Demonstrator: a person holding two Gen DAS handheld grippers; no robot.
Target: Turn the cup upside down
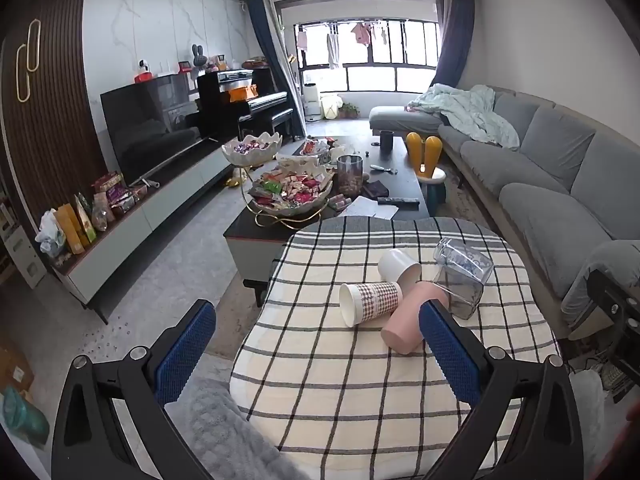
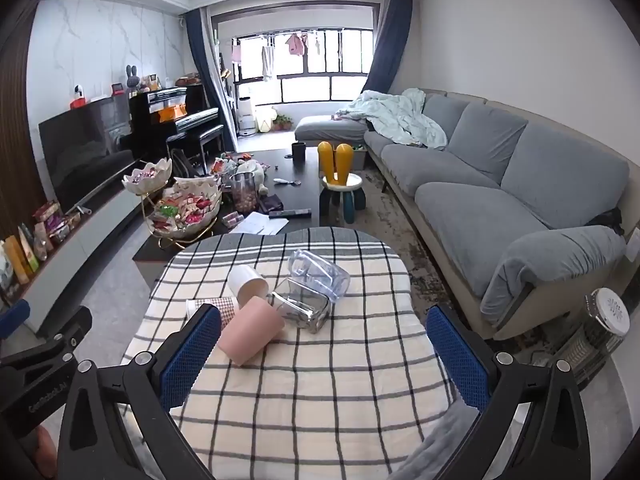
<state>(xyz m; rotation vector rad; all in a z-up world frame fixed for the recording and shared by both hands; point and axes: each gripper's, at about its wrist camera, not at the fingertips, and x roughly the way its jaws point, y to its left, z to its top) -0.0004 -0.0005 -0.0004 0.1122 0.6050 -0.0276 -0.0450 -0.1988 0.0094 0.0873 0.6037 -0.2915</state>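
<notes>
Several cups lie on their sides on a checked tablecloth point(image 1: 340, 380): a plaid paper cup point(image 1: 370, 303), a pink cup point(image 1: 412, 320), a white cup point(image 1: 400, 266) and a clear plastic cup point(image 1: 462, 264) beside a clear square container point(image 1: 460, 296). My left gripper point(image 1: 316, 356) is open and empty, short of the cups, its right finger beside the pink cup. In the right wrist view the pink cup point(image 2: 252, 334), white cup point(image 2: 248, 282), plaid cup point(image 2: 212, 306) and clear cup point(image 2: 320, 274) lie ahead. My right gripper point(image 2: 324, 360) is open and empty.
A dark coffee table point(image 1: 400, 176) with tiered snack bowls point(image 1: 290, 192) stands beyond the small table. A grey sofa point(image 2: 500, 184) runs along the right. A TV bench point(image 1: 132, 216) lines the left wall. A heater point(image 2: 600, 328) stands at the right.
</notes>
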